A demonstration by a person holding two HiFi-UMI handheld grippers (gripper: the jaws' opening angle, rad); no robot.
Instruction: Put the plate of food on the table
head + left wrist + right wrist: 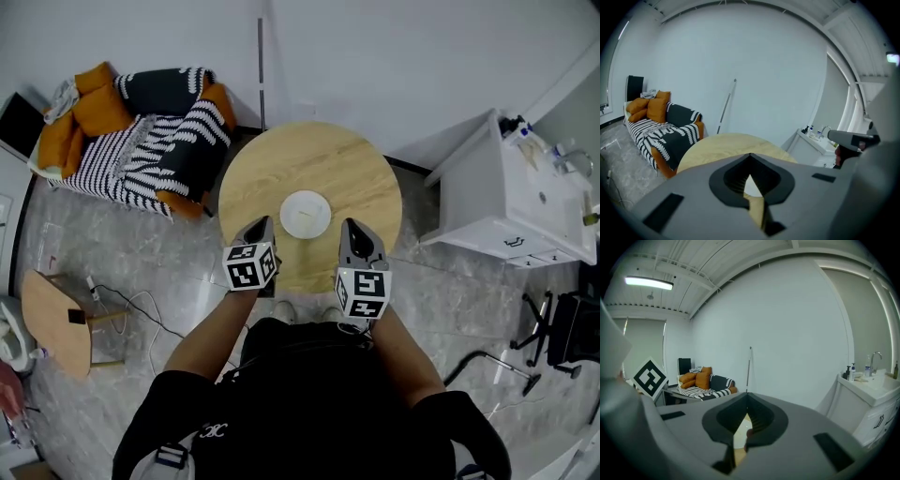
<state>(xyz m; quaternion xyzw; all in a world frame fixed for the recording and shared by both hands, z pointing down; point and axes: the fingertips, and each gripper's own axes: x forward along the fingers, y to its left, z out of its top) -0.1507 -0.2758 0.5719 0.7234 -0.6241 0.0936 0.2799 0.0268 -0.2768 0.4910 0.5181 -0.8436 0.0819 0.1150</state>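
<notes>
A white plate (306, 214) lies flat at the middle of the round wooden table (356, 164); little on it can be made out from above. My left gripper (262, 225) hovers over the table's near edge, just left of the plate, jaws together and empty. My right gripper (352, 227) hovers at the same height just right of the plate, also shut and empty. In the left gripper view the plate (752, 186) shows through the slit under the left gripper (750, 155). The right gripper (746, 394) frames the plate (739, 427) the same way.
A sofa (141, 122) with a striped blanket and orange cushions stands at the back left. A white sink cabinet (511, 197) is on the right, a chair base (553, 328) below it. A small wooden side table (56, 319) and floor cables (131, 314) lie on the left.
</notes>
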